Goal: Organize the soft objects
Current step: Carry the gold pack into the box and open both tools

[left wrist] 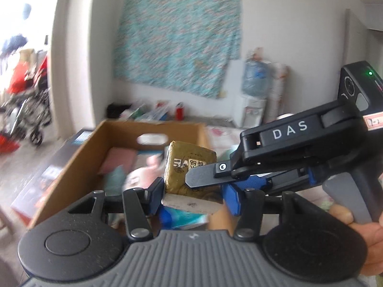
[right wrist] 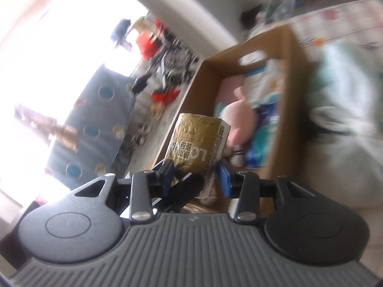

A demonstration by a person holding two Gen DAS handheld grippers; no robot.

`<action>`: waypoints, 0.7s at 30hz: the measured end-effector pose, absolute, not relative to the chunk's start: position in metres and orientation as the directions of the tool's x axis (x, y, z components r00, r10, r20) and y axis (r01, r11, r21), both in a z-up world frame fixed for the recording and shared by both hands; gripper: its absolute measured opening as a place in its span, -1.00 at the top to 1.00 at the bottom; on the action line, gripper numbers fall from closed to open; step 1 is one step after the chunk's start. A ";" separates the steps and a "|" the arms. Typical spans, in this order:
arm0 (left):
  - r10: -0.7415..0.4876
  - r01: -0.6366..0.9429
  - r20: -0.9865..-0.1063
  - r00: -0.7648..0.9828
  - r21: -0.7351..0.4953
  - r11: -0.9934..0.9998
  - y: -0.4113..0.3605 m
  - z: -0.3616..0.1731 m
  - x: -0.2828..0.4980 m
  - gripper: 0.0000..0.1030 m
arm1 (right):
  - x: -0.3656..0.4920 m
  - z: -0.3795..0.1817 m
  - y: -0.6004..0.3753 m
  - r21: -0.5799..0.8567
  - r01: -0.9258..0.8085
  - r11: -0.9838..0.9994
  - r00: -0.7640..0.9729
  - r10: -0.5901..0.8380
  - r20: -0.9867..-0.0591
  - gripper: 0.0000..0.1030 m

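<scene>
Left tongs: half open, clamping gold tissue pack.
Right tongs: narrower, pressing the same pack.
Cardboard box: just beyond, holds pink plush.

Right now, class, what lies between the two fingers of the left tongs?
The gold tissue pack, standing above the cardboard box, with a finger of the right tongs across it; the left wrist view shows this.

gold tissue pack held tilted above the open cardboard box.
</scene>
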State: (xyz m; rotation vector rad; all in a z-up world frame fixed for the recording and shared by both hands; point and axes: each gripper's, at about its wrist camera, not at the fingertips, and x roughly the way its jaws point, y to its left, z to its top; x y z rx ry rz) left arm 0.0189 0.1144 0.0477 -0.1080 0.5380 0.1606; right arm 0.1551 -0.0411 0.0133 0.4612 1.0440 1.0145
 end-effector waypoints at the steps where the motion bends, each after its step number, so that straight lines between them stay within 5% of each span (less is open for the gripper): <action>1: 0.130 -0.200 -0.540 0.832 -0.071 0.977 0.125 0.047 0.023 -0.06 | 0.157 0.014 -0.024 0.735 -0.470 0.489 0.105 0.858 -0.503 0.22; 13: 0.027 -0.342 -0.799 0.600 -0.227 0.912 0.225 -0.011 0.055 -0.05 | 0.204 -0.042 0.101 0.687 -0.453 0.569 -0.169 0.702 -0.692 0.22; 21: -0.014 -0.404 -0.833 0.553 -0.282 0.870 0.244 -0.027 0.054 -0.13 | 0.223 -0.078 0.136 0.654 -0.431 0.621 -0.231 0.625 -0.746 0.22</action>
